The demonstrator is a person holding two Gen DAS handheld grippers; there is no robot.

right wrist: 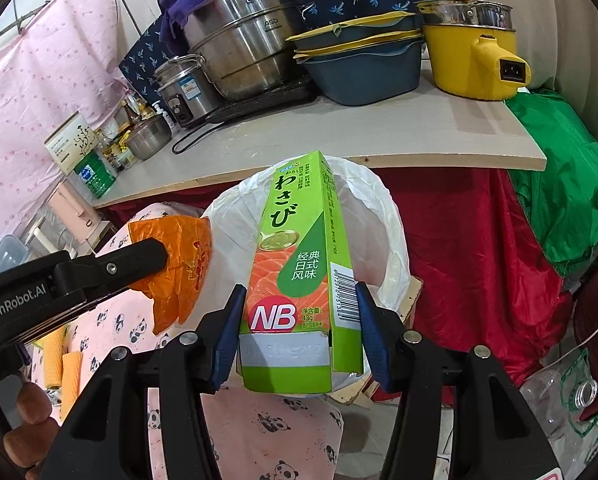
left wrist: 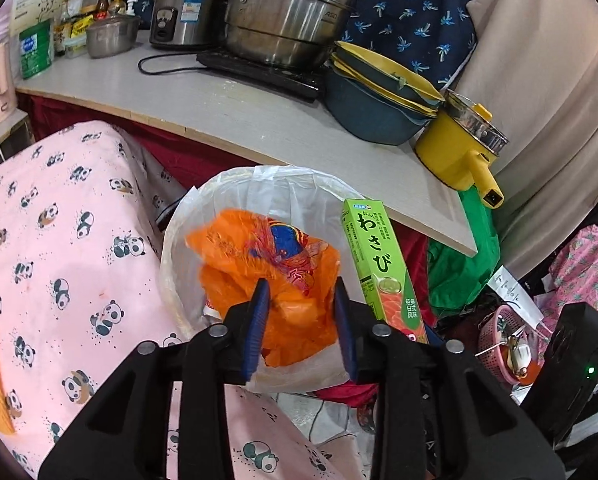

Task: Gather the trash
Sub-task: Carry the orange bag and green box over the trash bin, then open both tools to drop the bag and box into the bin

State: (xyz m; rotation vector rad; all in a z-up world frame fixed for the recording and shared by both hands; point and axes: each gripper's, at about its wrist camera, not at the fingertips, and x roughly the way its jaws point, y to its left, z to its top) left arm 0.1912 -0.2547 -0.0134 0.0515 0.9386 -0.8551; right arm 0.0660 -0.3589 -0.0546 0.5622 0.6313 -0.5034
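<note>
Left gripper [left wrist: 301,322]: clenched on the crumpled orange plastic bag [left wrist: 267,276], above the white-lined bin [left wrist: 235,184].
Right gripper [right wrist: 299,332]: grasped the green wasabi carton [right wrist: 299,264] over the bin (rim partly hidden).
Advice: both needed centring over the opening before release.

my left wrist camera looks down along its fingers, close over the lined bin [left wrist: 219,208]. my right wrist camera faces forward from just right, equally close. both share the bin, the shelf [left wrist: 203,104] [right wrist: 339,136] (pots included).
</note>
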